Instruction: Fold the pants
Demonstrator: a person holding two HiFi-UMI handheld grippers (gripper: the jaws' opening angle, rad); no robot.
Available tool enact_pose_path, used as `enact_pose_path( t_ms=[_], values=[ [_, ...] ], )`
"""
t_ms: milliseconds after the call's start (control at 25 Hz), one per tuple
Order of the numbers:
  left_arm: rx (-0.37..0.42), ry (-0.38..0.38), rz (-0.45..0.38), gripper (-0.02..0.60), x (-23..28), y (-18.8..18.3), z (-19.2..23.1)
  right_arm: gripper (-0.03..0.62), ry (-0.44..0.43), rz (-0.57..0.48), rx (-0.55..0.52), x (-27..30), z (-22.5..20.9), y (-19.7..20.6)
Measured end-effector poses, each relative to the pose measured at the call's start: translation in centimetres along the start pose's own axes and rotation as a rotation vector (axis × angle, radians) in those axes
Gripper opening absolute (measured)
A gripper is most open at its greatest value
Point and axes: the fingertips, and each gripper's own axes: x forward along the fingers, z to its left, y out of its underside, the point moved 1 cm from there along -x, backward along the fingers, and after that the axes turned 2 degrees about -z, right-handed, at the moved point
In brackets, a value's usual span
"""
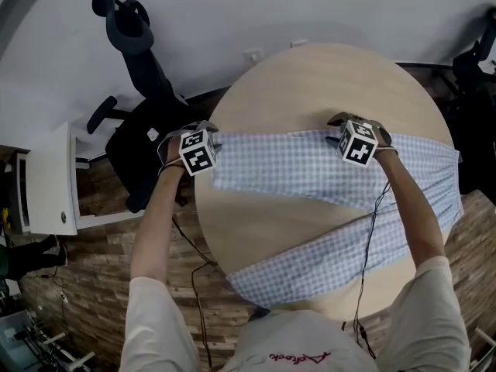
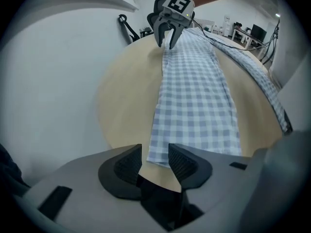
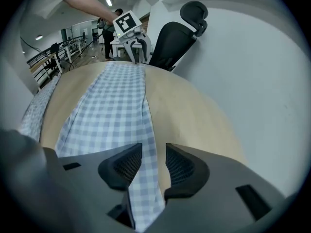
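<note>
Checked cloth: the pants (image 1: 310,169) are thin blue-and-white gingham, spread flat on the table (image 1: 310,76). One leg runs straight across its middle. The other slants toward its near rim and hangs over.
Table: round and smooth, with a matte top of pale wood.
Left gripper (image 2: 155,147): the jaws stand apart. Their ribbed black pads sit on either side of the straight leg's hem corner, by the table's left rim, with a gap showing on both sides.
Right gripper (image 3: 154,145): the jaws stand apart, astride the far edge of the same leg, right of the table's centre. The cloth runs loosely between the pads and is not pinched.
Edges: the straight leg's far edge is a clean line with slight ripples. The waist end drapes over the table's right rim.
Open room: the table's far half is bare wood, and so is a wedge between the two legs.
Surroundings: a black chair (image 1: 143,138) stands just outside the table's far-left rim. There is a white wall (image 1: 232,14) beyond the far rim and a dark plank floor (image 1: 101,285) below.
</note>
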Motion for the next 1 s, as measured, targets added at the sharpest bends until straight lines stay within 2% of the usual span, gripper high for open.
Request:
enact_pose_path(
  t_ms=[160, 240, 360, 520, 640, 760, 1000],
  values=[
    [0.035, 0.037, 0.029, 0.164, 0.9, -0.1, 1.0, 0.155, -0.057, 0.042, -0.031, 1.1, -0.5, 0.6],
    [0.062, 0.052, 0.043, 0.136, 1.4, -0.1, 1.4, 0.136, -0.086, 0.050, -0.029, 1.6, -0.7, 0.8],
    [0.052, 0.102, 0.048, 0.124, 2.2, -0.2, 1.8, 0.102, -0.151, 0.053, 0.012, 2.0, -0.8, 0.9],
    [0.028, 0.174, 0.050, 0.120, 2.6, -0.2, 1.9, 0.091, -0.242, 0.042, 0.063, 2.1, -0.8, 0.6],
    [0.067, 0.201, 0.068, 0.109, 2.6, -0.4, 1.4, 0.069, -0.290, 0.059, 0.067, 2.1, -0.6, 0.8],
    [0.086, 0.216, 0.073, 0.051, 2.6, -0.2, 0.9, 0.044, -0.307, 0.057, 0.051, 2.1, -0.3, 0.5],
    [0.039, 0.212, 0.056, 0.038, 2.6, -0.1, 0.7, 0.034, -0.282, 0.051, 0.045, 2.2, -0.2, 0.5]
  ],
)
